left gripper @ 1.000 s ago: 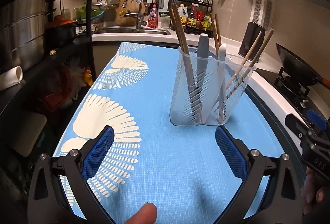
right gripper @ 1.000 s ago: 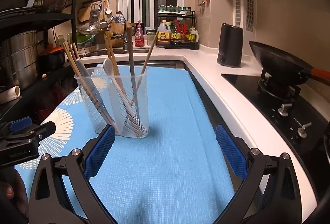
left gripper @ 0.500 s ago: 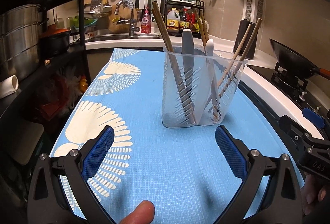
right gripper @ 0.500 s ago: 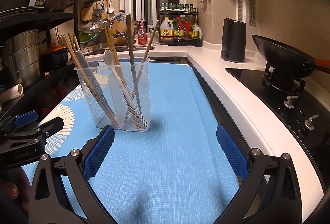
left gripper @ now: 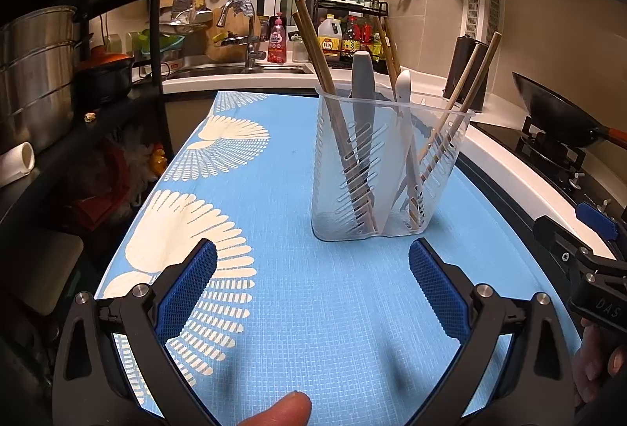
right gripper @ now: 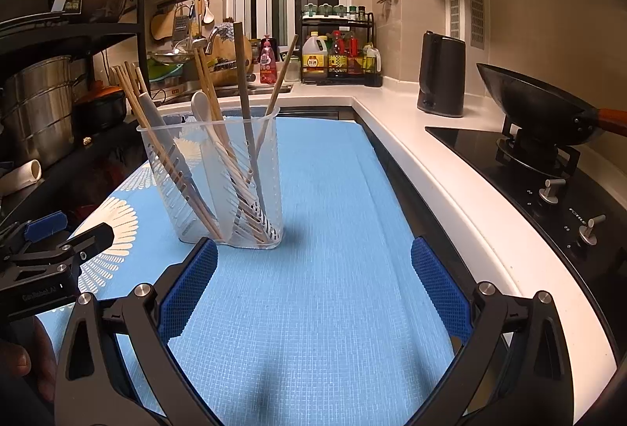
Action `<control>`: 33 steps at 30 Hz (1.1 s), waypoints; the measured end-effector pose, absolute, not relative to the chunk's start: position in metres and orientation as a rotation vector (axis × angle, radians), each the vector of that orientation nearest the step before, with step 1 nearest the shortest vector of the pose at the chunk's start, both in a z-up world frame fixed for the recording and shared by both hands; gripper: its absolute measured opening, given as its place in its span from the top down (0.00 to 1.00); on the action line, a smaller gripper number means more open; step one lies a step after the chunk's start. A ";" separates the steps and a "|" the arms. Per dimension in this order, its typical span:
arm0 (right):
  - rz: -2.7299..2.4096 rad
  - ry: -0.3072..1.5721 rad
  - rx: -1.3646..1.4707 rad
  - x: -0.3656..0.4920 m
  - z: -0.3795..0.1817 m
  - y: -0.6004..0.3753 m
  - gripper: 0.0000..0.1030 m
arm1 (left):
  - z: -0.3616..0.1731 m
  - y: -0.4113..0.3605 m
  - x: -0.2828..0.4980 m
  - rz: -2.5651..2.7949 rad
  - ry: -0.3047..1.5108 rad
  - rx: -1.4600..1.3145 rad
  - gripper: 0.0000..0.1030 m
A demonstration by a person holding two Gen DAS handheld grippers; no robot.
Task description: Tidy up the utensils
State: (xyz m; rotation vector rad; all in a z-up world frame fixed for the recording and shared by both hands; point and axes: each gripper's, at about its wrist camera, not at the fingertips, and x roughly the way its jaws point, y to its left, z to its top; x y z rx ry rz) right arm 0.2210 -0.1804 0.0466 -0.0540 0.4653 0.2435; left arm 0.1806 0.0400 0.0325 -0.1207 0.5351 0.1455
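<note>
Clear slotted utensil holder [left gripper: 388, 171] upright on blue mat [left gripper: 274, 308], already holding chopsticks [left gripper: 325, 73], grey spatula [left gripper: 362, 89], white spoon [left gripper: 403, 89]. No loose utensils visible on mat. Left gripper [left gripper: 311, 292], right gripper [right gripper: 313, 289]: both spread apart, empty. Task looks essentially finished.

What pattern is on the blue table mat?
White fan-shaped feathery motifs on the woven blue table mat, clearest in the left wrist view.

bare mat [left gripper: 313, 308] nearby; holder [left gripper: 388, 175] ahead
</note>
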 end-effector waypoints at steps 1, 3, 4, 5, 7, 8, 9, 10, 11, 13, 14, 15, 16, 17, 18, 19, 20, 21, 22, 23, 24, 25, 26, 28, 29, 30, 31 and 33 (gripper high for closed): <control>0.244 0.465 -0.054 0.221 0.046 -0.181 0.05 | 0.033 0.040 0.180 0.143 0.534 -0.120 0.07; 0.247 0.467 -0.056 0.221 0.046 -0.180 0.05 | 0.033 0.039 0.180 0.139 0.531 -0.118 0.07; 0.247 0.466 -0.058 0.221 0.046 -0.180 0.05 | 0.033 0.038 0.180 0.138 0.530 -0.115 0.07; 0.246 0.463 -0.059 0.221 0.046 -0.180 0.05 | 0.033 0.037 0.180 0.136 0.528 -0.113 0.07; 0.246 0.462 -0.059 0.221 0.046 -0.180 0.05 | 0.033 0.037 0.179 0.135 0.527 -0.112 0.07; 0.247 0.463 -0.060 0.220 0.046 -0.180 0.05 | 0.033 0.036 0.179 0.135 0.528 -0.112 0.07; 0.246 0.463 -0.061 0.220 0.046 -0.179 0.05 | 0.033 0.036 0.179 0.135 0.528 -0.112 0.07; 0.246 0.463 -0.061 0.220 0.046 -0.179 0.05 | 0.033 0.035 0.179 0.134 0.528 -0.112 0.07; 0.246 0.464 -0.062 0.220 0.046 -0.179 0.05 | 0.033 0.035 0.179 0.132 0.527 -0.112 0.07; 0.247 0.463 -0.061 0.220 0.046 -0.178 0.05 | 0.033 0.034 0.179 0.130 0.526 -0.107 0.07; 0.248 0.463 -0.063 0.220 0.046 -0.178 0.05 | 0.033 0.032 0.179 0.129 0.525 -0.105 0.07; 0.249 0.462 -0.065 0.219 0.046 -0.177 0.05 | 0.033 0.031 0.179 0.127 0.525 -0.105 0.07; 0.249 0.460 -0.066 0.219 0.046 -0.177 0.05 | 0.033 0.031 0.179 0.126 0.526 -0.104 0.07; 0.249 0.461 -0.065 0.219 0.046 -0.177 0.05 | 0.033 0.030 0.179 0.125 0.526 -0.104 0.07; 0.250 0.461 -0.065 0.219 0.046 -0.177 0.05 | 0.033 0.030 0.179 0.126 0.525 -0.104 0.07; 0.250 0.462 -0.066 0.219 0.046 -0.177 0.05 | 0.033 0.030 0.179 0.125 0.525 -0.104 0.07; 0.250 0.462 -0.066 0.219 0.046 -0.177 0.05 | 0.033 0.030 0.179 0.125 0.526 -0.105 0.07; 0.249 0.461 -0.066 0.218 0.046 -0.177 0.05 | 0.033 0.030 0.179 0.124 0.525 -0.104 0.07; 0.249 0.461 -0.067 0.219 0.046 -0.177 0.05 | 0.033 0.030 0.179 0.124 0.523 -0.102 0.07; 0.250 0.461 -0.067 0.219 0.046 -0.177 0.05 | 0.033 0.029 0.179 0.123 0.523 -0.101 0.07; 0.251 0.462 -0.067 0.219 0.046 -0.177 0.05 | 0.033 0.029 0.179 0.122 0.523 -0.101 0.07; 0.251 0.462 -0.067 0.219 0.046 -0.177 0.05 | 0.033 0.029 0.179 0.121 0.522 -0.100 0.07; 0.251 0.463 -0.067 0.219 0.046 -0.177 0.05 | 0.033 0.029 0.179 0.121 0.522 -0.100 0.07; 0.251 0.461 -0.067 0.219 0.046 -0.178 0.05 | 0.033 0.028 0.179 0.118 0.523 -0.099 0.07; 0.252 0.462 -0.067 0.219 0.046 -0.177 0.05 | 0.033 0.027 0.180 0.118 0.522 -0.098 0.07; 0.252 0.463 -0.067 0.219 0.046 -0.178 0.05 | 0.033 0.028 0.179 0.118 0.522 -0.098 0.07; 0.252 0.463 -0.067 0.219 0.046 -0.178 0.05 | 0.033 0.028 0.180 0.117 0.521 -0.098 0.07; 0.252 0.464 -0.067 0.219 0.046 -0.178 0.05 | 0.033 0.028 0.180 0.117 0.521 -0.100 0.07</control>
